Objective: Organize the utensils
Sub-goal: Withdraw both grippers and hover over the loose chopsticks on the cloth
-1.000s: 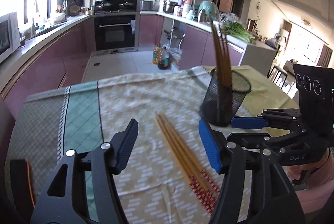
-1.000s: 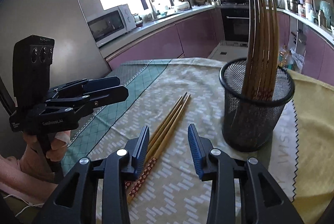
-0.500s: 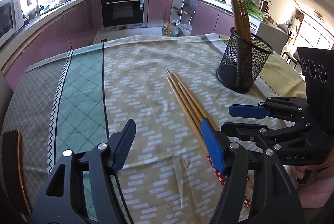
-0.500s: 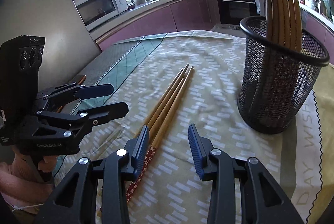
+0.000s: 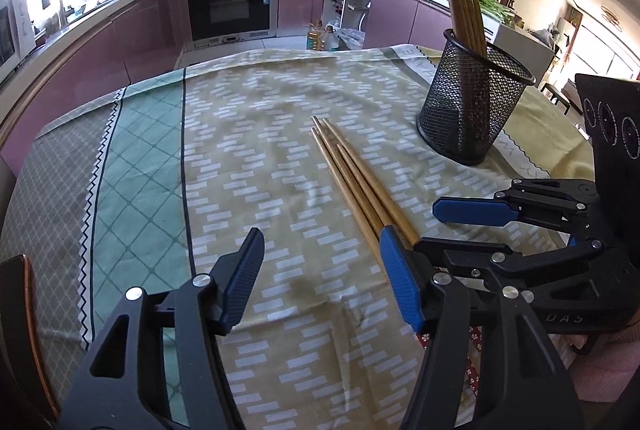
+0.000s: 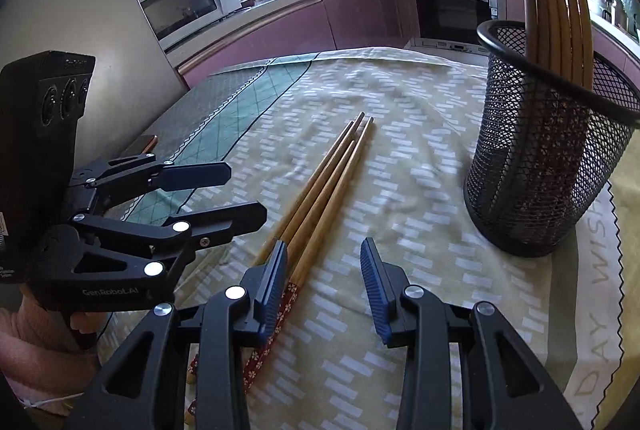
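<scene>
On the left side of the bench, draped in a green, grey and yellow patterned cloth, the left tool is hovering low with its blue-padded jaws spread wide and nothing between them. Its right-hand pad is sitting just over the near part of the loose bundle of long brown wooden chopsticks with red floral-patterned ends, which is lying flat on the cloth at mid-bench, tips pointing away toward the kitchen.

Further right, the right tool is also gaping open and empty, with its left pad sitting over the same bundle near the patterned ends. Beyond it, at the far right of the bench, the black wire-mesh cylindrical holder is standing upright, well apart from the loose bundle, with several matching chopsticks leaning inside it.

Judging by this, the step in hand appears to be the approach to pick up the loose chopsticks. The next move is probably calling for one tool to centre its jaws across the shafts, close firmly enough to lift them together, then tip them upright into the holder.
</scene>
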